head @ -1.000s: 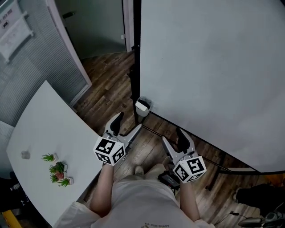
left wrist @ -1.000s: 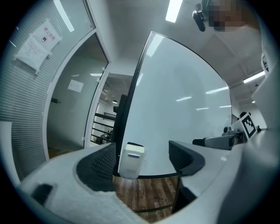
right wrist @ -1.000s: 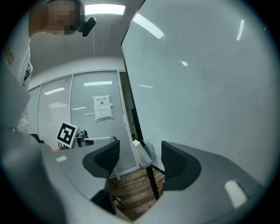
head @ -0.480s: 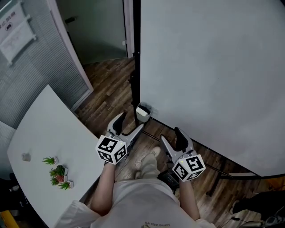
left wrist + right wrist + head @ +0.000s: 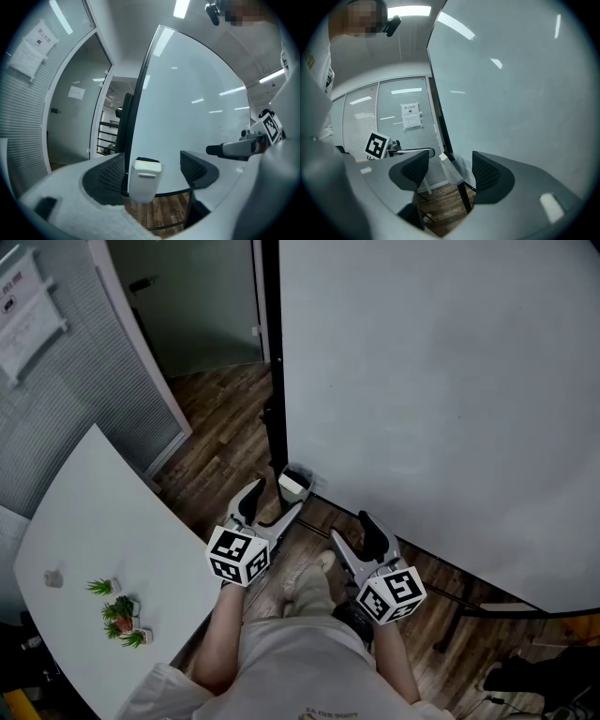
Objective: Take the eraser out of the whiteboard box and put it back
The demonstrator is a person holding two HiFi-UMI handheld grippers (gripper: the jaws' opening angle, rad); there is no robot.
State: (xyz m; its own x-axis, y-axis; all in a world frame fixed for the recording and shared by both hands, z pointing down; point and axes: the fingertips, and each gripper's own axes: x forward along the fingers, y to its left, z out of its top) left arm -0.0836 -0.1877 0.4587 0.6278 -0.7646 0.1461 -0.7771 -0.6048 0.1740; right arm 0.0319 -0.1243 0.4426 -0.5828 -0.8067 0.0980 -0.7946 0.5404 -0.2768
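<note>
A small white whiteboard box hangs at the lower left corner of the big whiteboard, by its black frame post. In the left gripper view the box shows a dark eraser top sticking out of it. My left gripper is open just short of the box, which appears between its jaws but farther off, untouched. My right gripper is open and empty, a little farther back to the right; its view shows the box ahead from the side.
A white table with small potted plants stands at the left. Behind it are a ribbed glass partition and a doorway. Wooden floor lies below, and the whiteboard's stand bar runs low at the right.
Both grippers have moved a little forward toward the box and the whiteboard. The person has stepped forward; a shoe now shows between the arms. Jaws look unchanged.
</note>
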